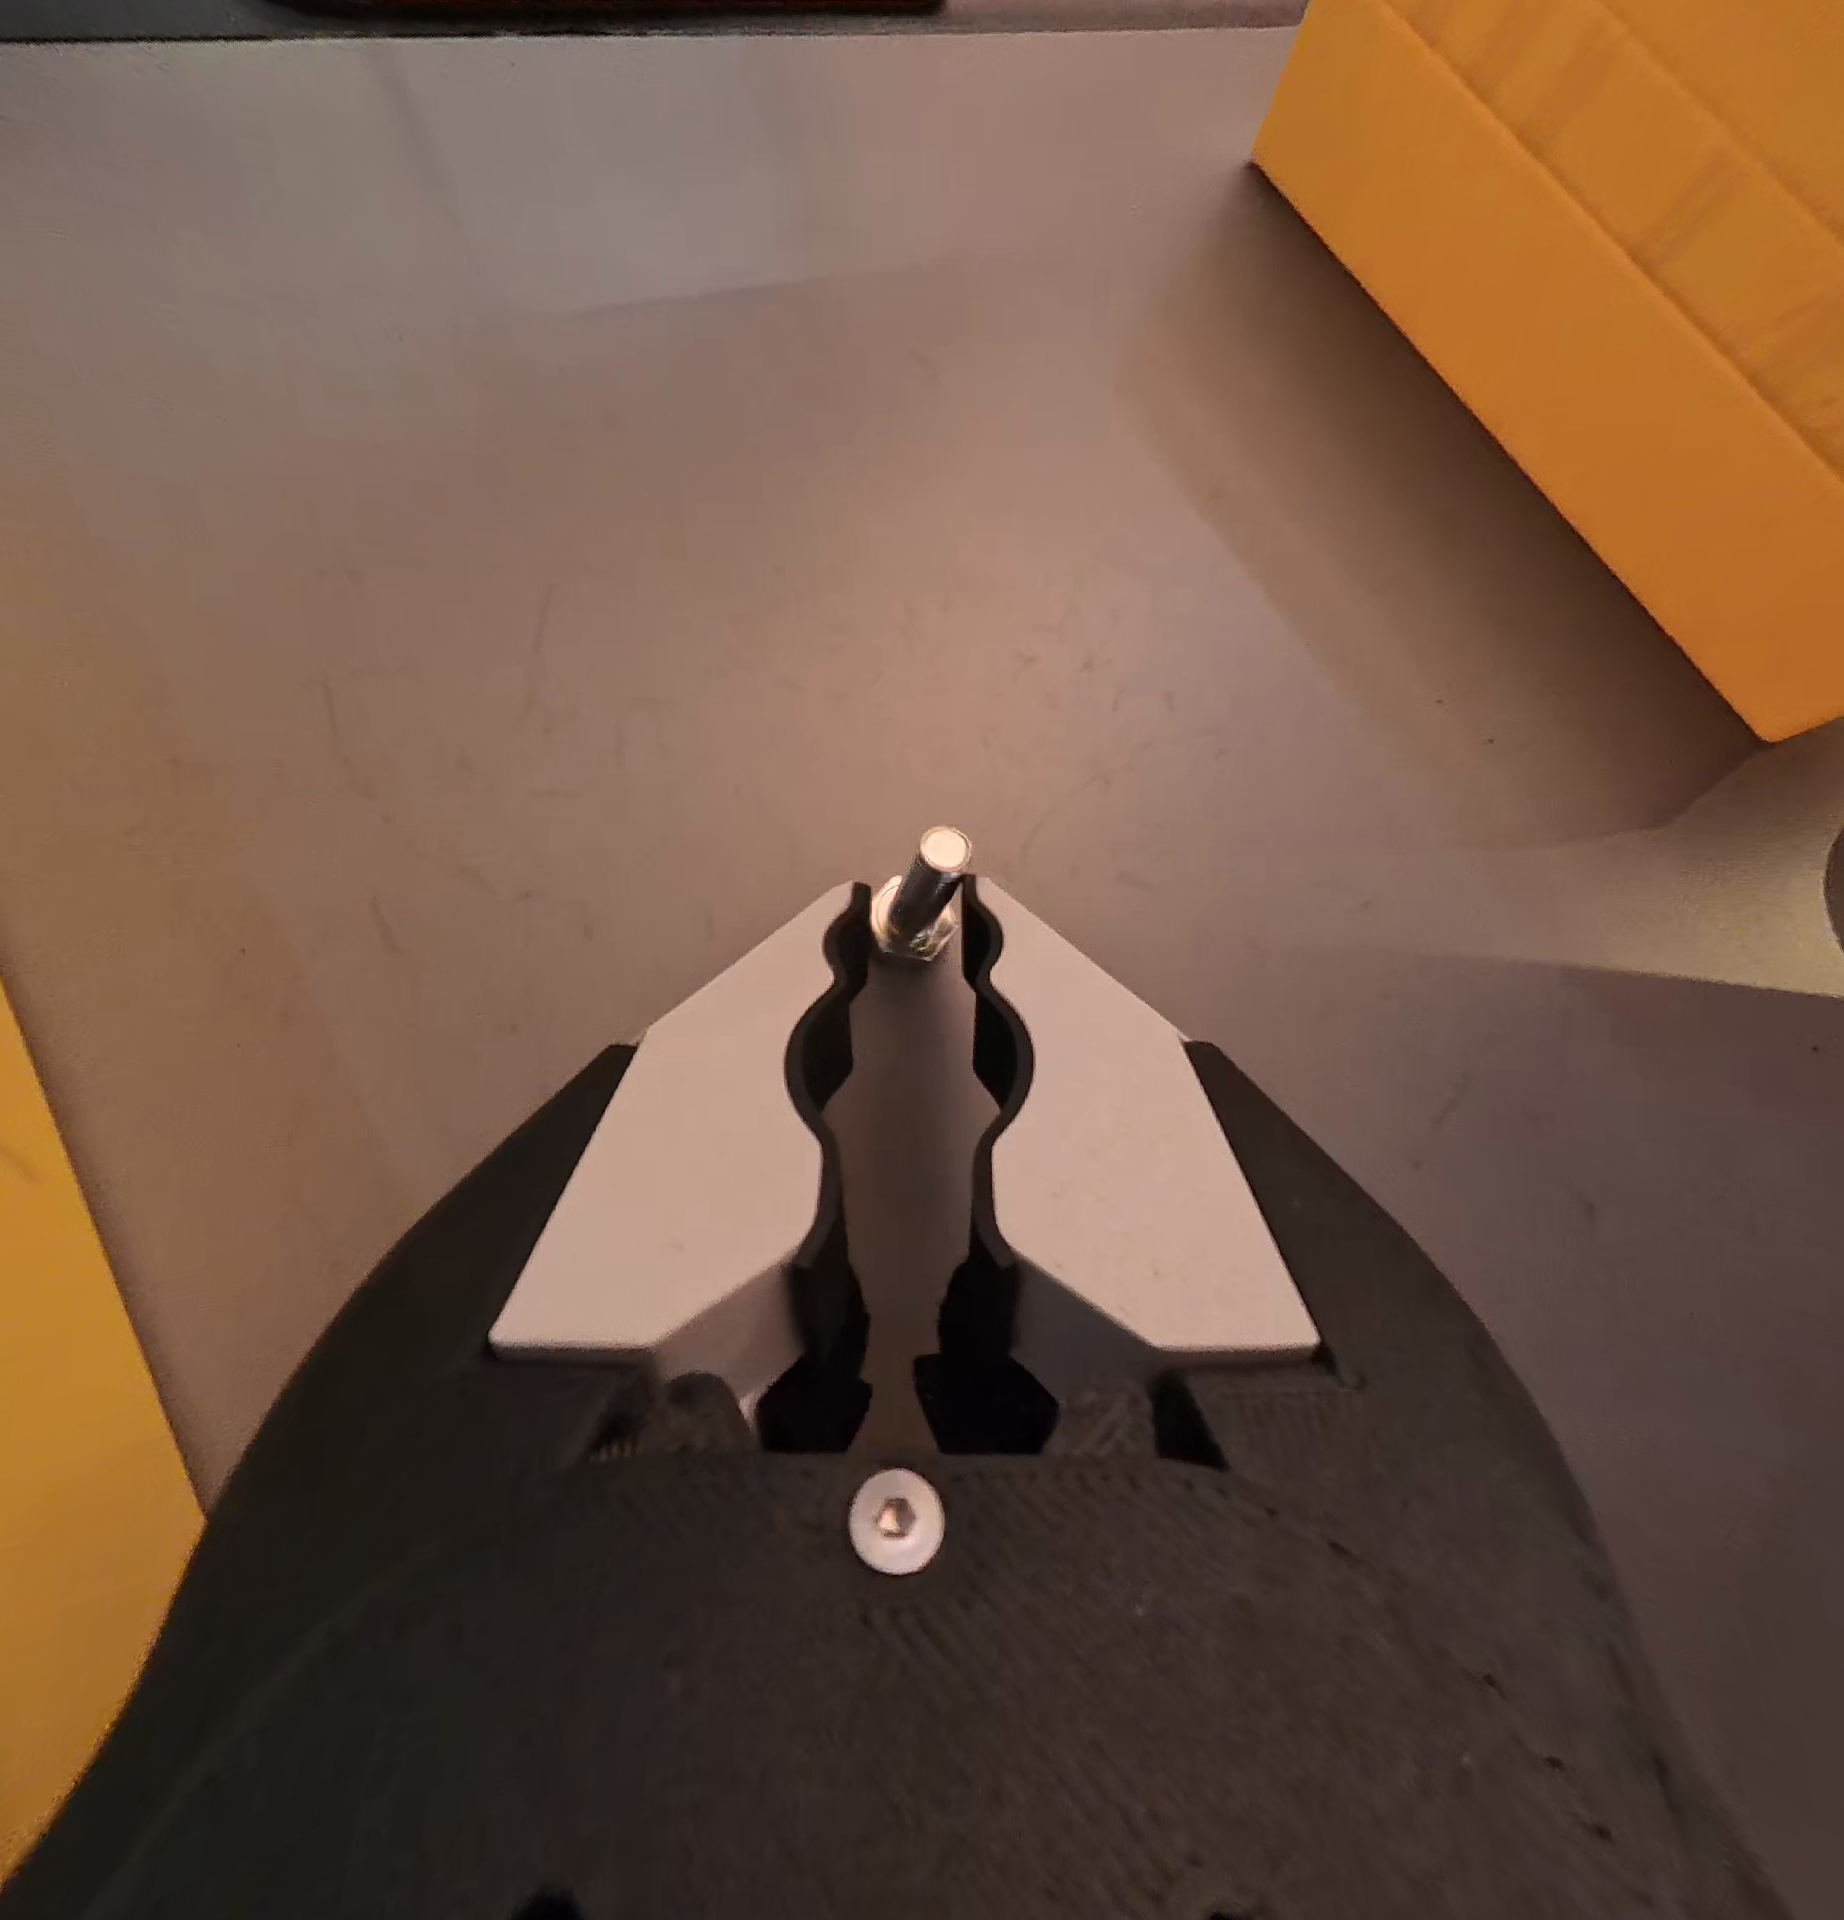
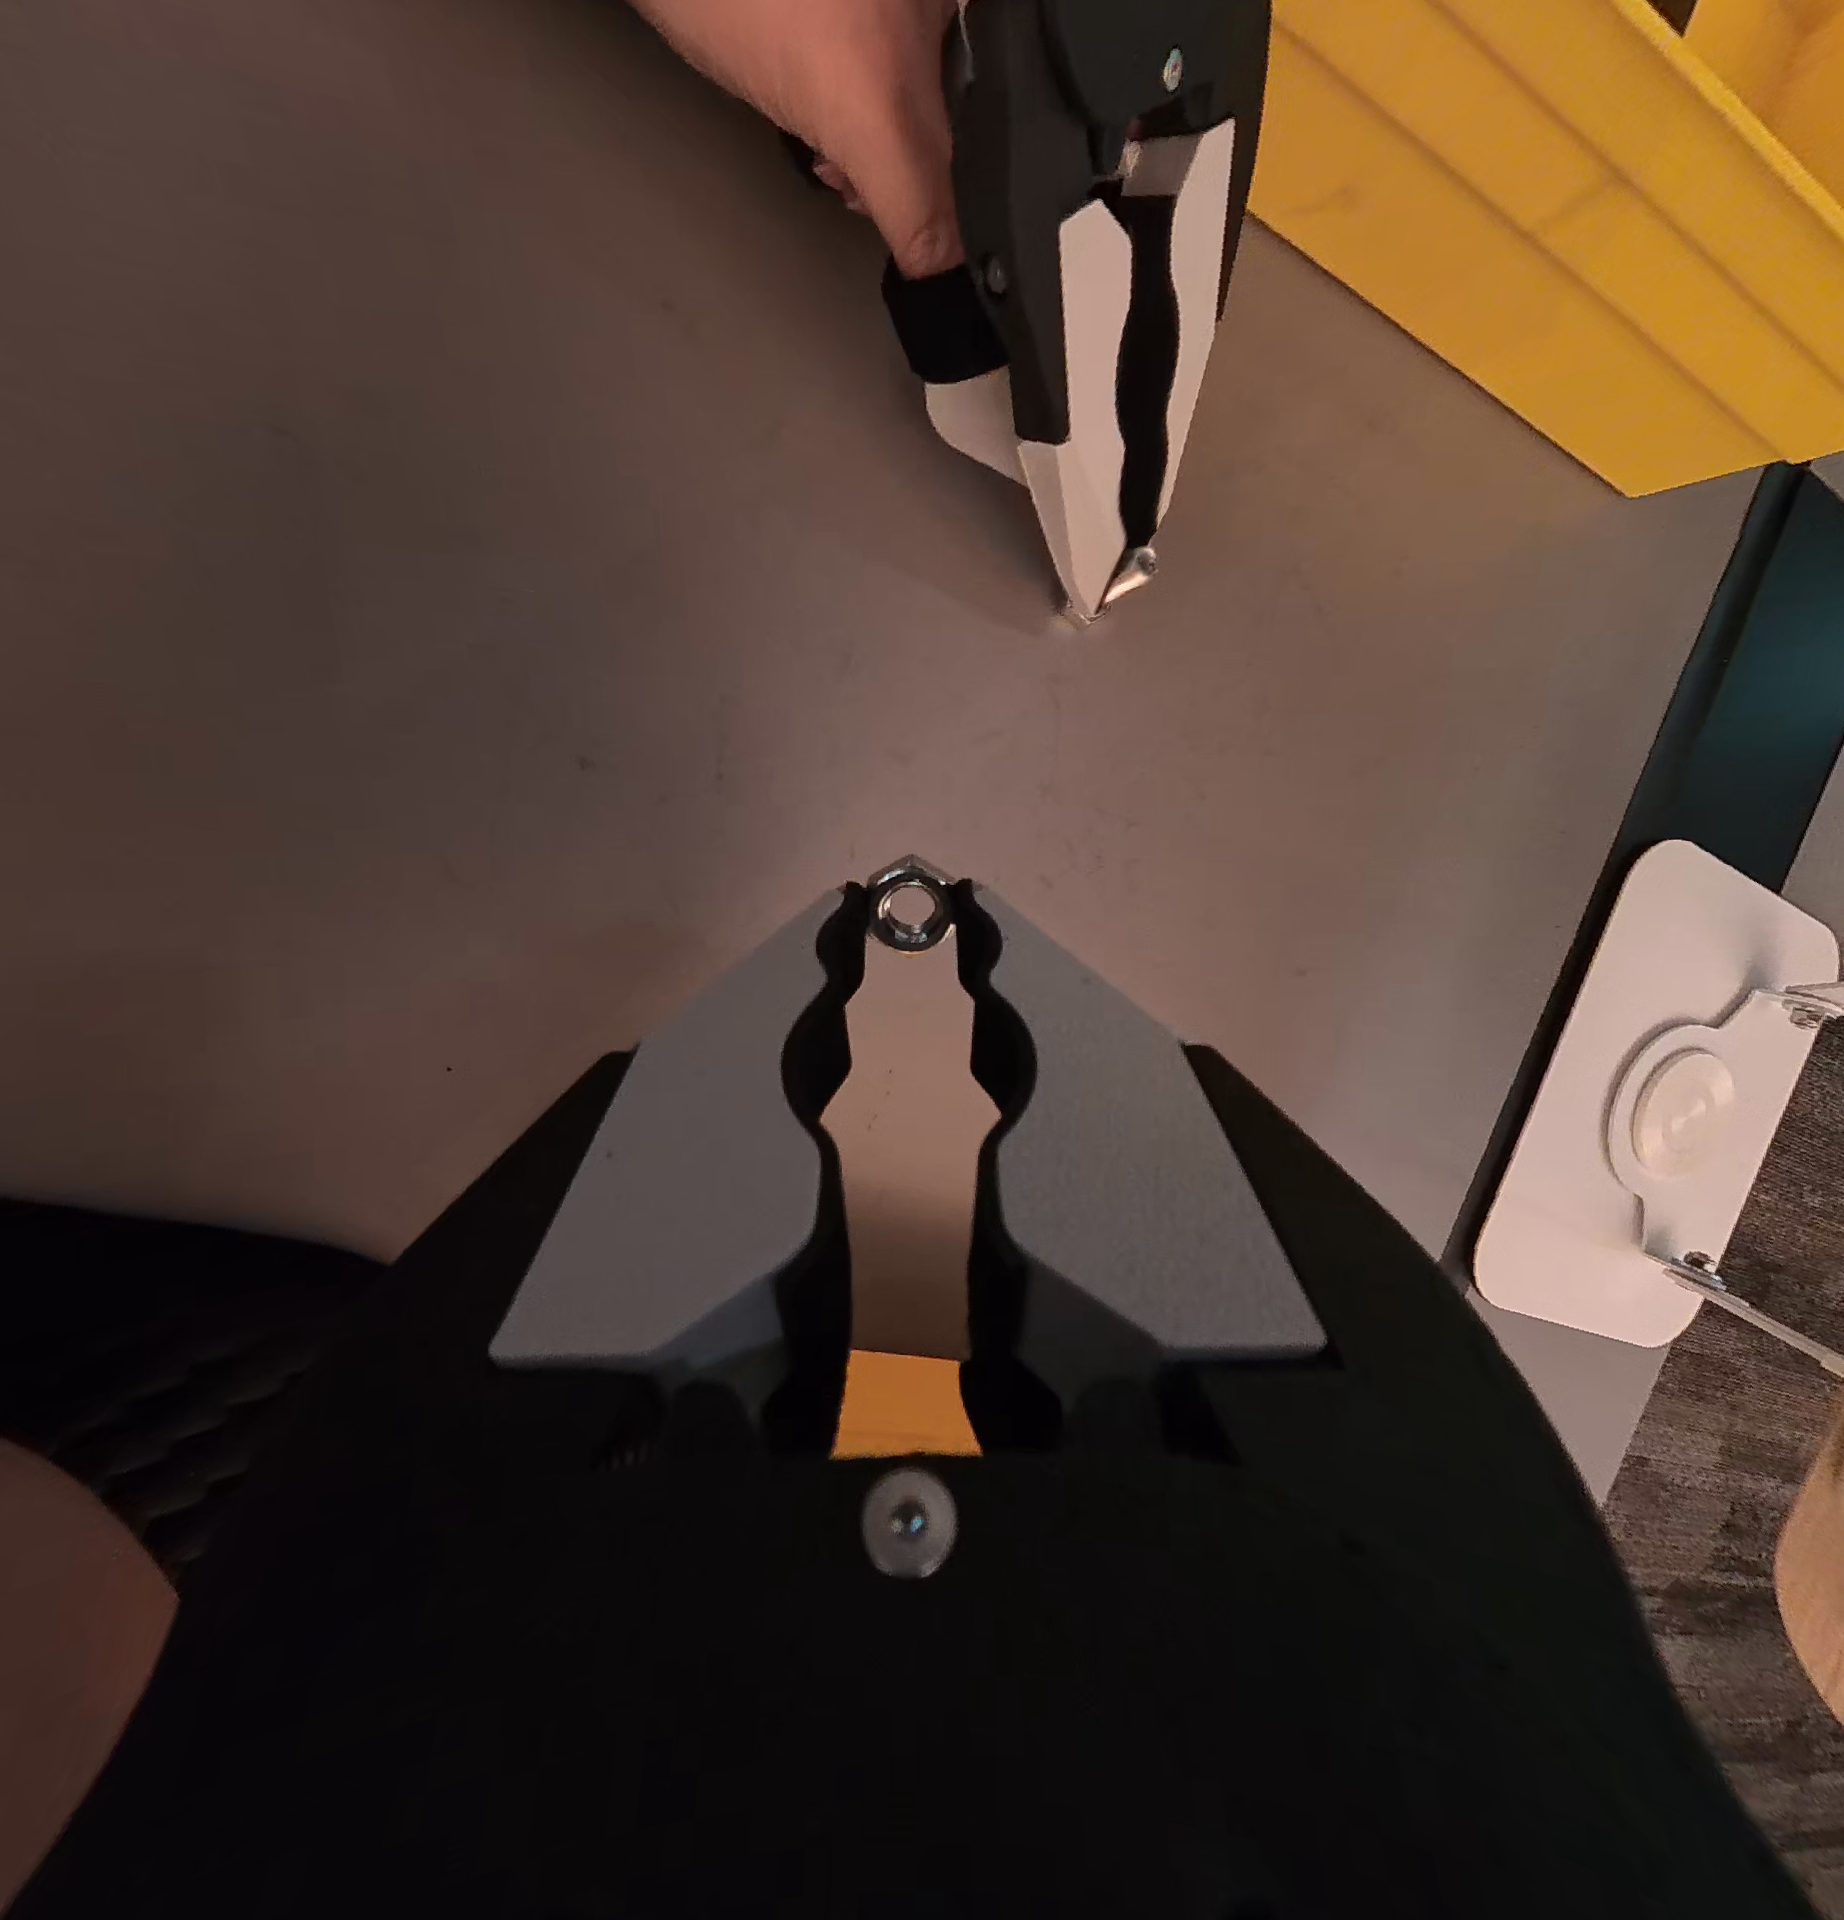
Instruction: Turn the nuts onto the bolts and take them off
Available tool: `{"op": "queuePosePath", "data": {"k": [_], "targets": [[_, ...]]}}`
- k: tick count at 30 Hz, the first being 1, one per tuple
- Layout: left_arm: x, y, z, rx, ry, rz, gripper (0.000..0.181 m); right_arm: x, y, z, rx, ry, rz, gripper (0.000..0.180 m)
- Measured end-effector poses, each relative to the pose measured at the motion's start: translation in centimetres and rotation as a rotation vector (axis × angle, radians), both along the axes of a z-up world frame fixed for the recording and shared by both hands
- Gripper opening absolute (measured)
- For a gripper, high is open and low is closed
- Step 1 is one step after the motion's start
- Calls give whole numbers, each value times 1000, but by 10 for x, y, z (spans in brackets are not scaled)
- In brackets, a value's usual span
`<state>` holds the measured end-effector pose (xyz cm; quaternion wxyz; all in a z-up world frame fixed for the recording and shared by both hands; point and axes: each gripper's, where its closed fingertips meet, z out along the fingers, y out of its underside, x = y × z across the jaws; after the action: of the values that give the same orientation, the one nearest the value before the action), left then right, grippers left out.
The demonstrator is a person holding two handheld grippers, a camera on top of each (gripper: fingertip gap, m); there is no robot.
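Left gripper (image 1: pixel 913 914) clamped the short silver steel bolt (image 1: pixel 923 894); right gripper (image 2: pixel 910 914) pinched the small silver hex nut (image 2: pixel 905 920), well short of the bolt. Line the bore up square with the shank before turning.

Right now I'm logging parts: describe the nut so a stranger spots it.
Start at the grey table. In the right wrist view, the right hand-held gripper pinches the nut at its fingertips. It is a small silver hexagonal ring, unlike the bolt.

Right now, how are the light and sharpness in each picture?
Left wrist view: warm dim light, glare on the bolt tip, soft shadows, yellow box blurred. Right wrist view: nut sharp and shiny, the edges curved by the wide lens.
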<state>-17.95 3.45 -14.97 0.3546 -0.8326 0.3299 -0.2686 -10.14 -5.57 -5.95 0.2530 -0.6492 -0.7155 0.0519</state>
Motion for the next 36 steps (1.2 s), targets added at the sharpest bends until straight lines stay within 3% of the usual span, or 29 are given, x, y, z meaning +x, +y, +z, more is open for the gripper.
{"op": "queuePosePath", "data": {"k": [10,23,32,36], "targets": [[0,6,-2,23,11,31,10,0,-2,3,9,0,5,16],[4,4,-1,-11,-32,2,15,1,-2,5,19,2,3,16],[4,11,-4,198,161,-27,8,5,0,5,21,-3,-13,16],[4,12,-4,193,158,-35,8,8,2,5,23,-6,-27,16]]}}
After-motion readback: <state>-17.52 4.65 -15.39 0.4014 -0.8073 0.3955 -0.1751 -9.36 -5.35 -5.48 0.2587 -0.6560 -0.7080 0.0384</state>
